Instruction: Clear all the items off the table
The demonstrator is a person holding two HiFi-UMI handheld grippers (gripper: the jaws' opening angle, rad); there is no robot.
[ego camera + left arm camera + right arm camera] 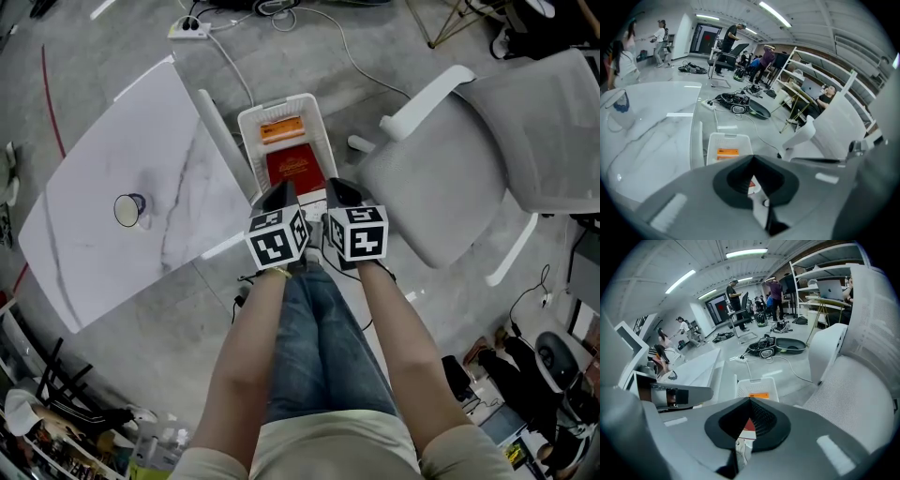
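Forearms and jeans-clad legs fill the lower middle of the head view, each hand carrying a gripper with its marker cube facing up. Both grippers hang side by side over the near end of a white plastic basket [272,105] that stands on the floor between the table and the chair.

The left gripper [281,193] has its jaws pressed together with nothing between them. The right gripper [339,190] is the same, closed and empty.

Inside the basket lie an orange packet [281,129] at the far end and a red flat box [295,169] nearer the person. The print on both is too small to read. The two grippers hide the basket's near end, so I cannot tell whether it holds anything more.

One cup [128,209] stands alone on the white marble table [103,150] at the left, well apart from the basket. Whether it holds anything cannot be made out.

A white mesh chair [450,178] is cut off at the right edge. In both gripper views the gripper's own body blocks the lower half, leaving only a sliver of the red box visible past the closed tips.
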